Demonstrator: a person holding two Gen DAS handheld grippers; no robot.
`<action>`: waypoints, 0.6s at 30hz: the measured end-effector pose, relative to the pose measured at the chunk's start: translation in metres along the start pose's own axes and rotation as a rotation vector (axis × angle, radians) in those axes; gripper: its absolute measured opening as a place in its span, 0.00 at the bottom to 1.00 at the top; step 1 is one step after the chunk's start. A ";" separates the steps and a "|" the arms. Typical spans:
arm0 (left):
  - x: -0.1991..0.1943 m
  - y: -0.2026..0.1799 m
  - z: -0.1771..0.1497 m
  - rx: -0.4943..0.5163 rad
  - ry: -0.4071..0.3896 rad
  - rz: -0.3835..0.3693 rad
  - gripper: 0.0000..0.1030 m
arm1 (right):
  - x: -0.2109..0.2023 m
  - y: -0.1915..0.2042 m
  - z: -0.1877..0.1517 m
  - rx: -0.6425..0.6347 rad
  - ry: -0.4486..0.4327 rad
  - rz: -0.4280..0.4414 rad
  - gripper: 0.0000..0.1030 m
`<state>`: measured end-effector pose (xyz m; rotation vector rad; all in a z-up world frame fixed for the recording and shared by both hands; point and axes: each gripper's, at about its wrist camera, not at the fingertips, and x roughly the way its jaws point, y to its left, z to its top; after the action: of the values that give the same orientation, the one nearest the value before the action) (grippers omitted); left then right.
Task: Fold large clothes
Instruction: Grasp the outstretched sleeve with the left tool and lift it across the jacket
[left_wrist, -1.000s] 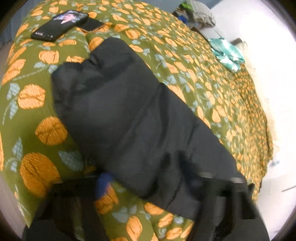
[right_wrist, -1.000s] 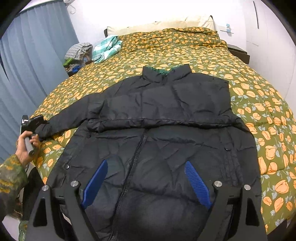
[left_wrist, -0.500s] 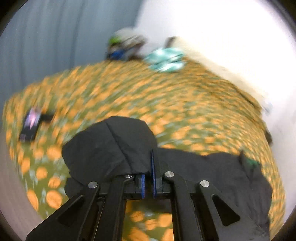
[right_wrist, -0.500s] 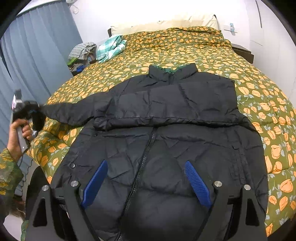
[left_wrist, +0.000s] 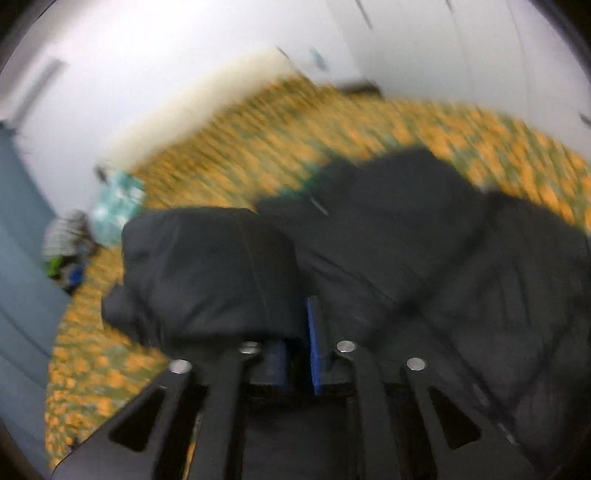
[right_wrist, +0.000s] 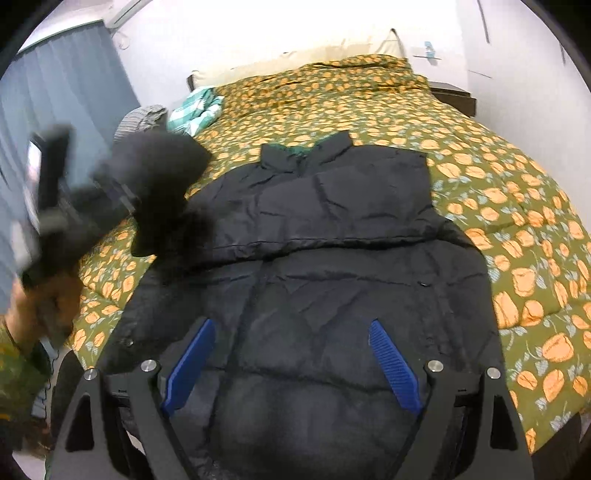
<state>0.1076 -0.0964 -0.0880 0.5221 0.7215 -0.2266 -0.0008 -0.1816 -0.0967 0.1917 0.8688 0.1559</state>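
A black puffer jacket (right_wrist: 332, 229) lies front up on the bed, collar toward the headboard. Its left sleeve (right_wrist: 159, 177) is lifted off the cover and hangs in the air over the jacket's left shoulder. My left gripper (right_wrist: 122, 199), held by a hand (right_wrist: 48, 295), carries that sleeve. In the blurred left wrist view the cuff (left_wrist: 207, 266) drapes over the tips of the left gripper (left_wrist: 295, 325). Its jaws are opening, with cloth still caught between the tips. My right gripper (right_wrist: 291, 325) hovers open above the jacket's hem, holding nothing.
The orange-flowered green bed cover (right_wrist: 498, 184) shows all around the jacket. A teal checked cloth (right_wrist: 199, 110) and a grey striped garment (right_wrist: 144, 118) lie at the far left corner. A blue curtain (right_wrist: 66, 92) hangs at the left. A dark nightstand (right_wrist: 452, 96) stands at the far right.
My left gripper closed on the sleeve's cuff at the bed's left edge, rolled upright, and swung the sleeve up and inward over the jacket. The right gripper barely shifted.
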 end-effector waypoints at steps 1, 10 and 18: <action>0.013 -0.019 -0.009 0.030 0.051 -0.031 0.52 | -0.001 -0.004 0.000 0.004 -0.003 -0.010 0.85; -0.030 -0.050 -0.069 0.070 0.077 -0.060 0.90 | 0.023 -0.028 0.018 0.031 0.052 -0.002 0.85; -0.055 0.012 -0.118 -0.250 0.178 -0.085 0.90 | 0.091 0.092 0.069 -0.426 0.093 0.150 0.86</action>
<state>0.0045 -0.0231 -0.1201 0.2758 0.9324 -0.1669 0.1043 -0.0798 -0.0994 -0.1509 0.8935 0.4873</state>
